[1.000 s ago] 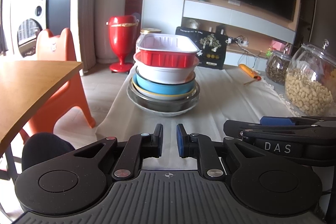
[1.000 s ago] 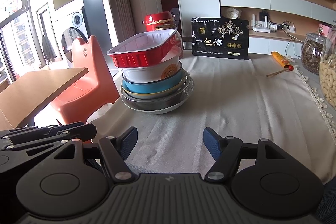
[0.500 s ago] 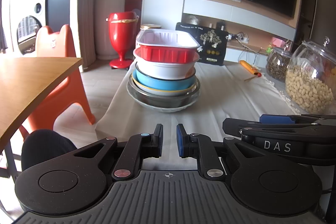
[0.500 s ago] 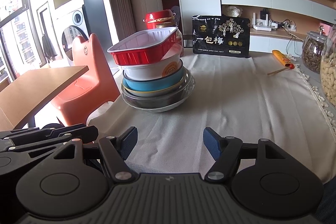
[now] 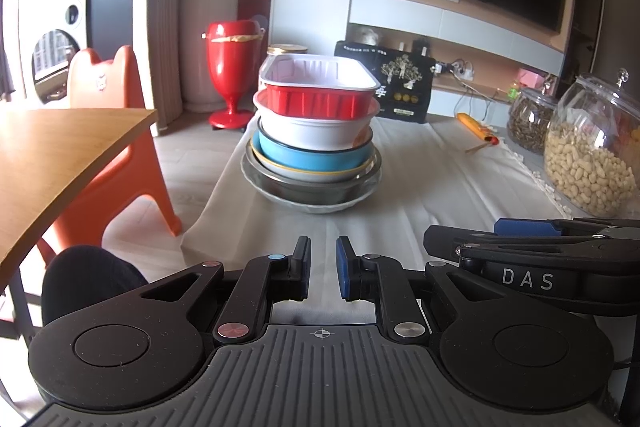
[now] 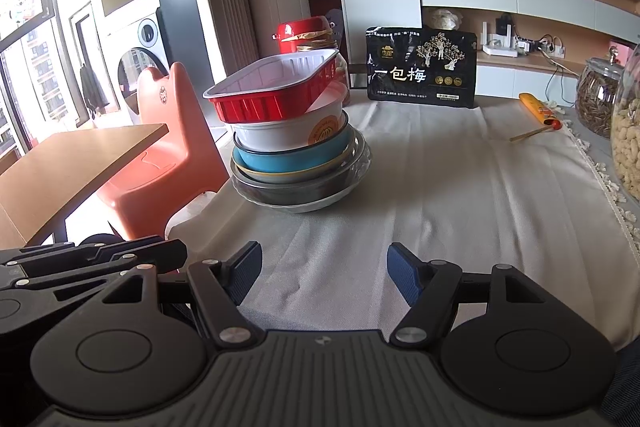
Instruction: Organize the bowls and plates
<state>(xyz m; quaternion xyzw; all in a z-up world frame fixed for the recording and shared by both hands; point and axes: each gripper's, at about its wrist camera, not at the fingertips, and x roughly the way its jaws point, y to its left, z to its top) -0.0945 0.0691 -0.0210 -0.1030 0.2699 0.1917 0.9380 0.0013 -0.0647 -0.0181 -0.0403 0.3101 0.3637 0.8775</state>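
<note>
A stack of dishes stands on the cloth-covered table (image 5: 420, 187): a red foil tray (image 5: 316, 95) tilted on top, a white bowl (image 5: 316, 133), a blue bowl (image 5: 312, 159), a steel bowl (image 5: 308, 189) and a glass plate at the bottom. The stack also shows in the right wrist view, with the red tray (image 6: 272, 91) uppermost. My left gripper (image 5: 323, 269) is nearly shut and empty, short of the stack. My right gripper (image 6: 324, 273) is open and empty, near the table's front edge.
Two glass jars of nuts and seeds (image 5: 588, 155) stand at the right edge. A black snack bag (image 6: 422, 67) stands at the back. An orange packet and stick (image 6: 538, 117) lie far right. A wooden table (image 5: 52, 163) and orange chair (image 5: 116, 131) are left.
Both grippers have pulled back slightly and tilted; the stack sits a little lower and farther in the left view. Jaw openings are unchanged.
</note>
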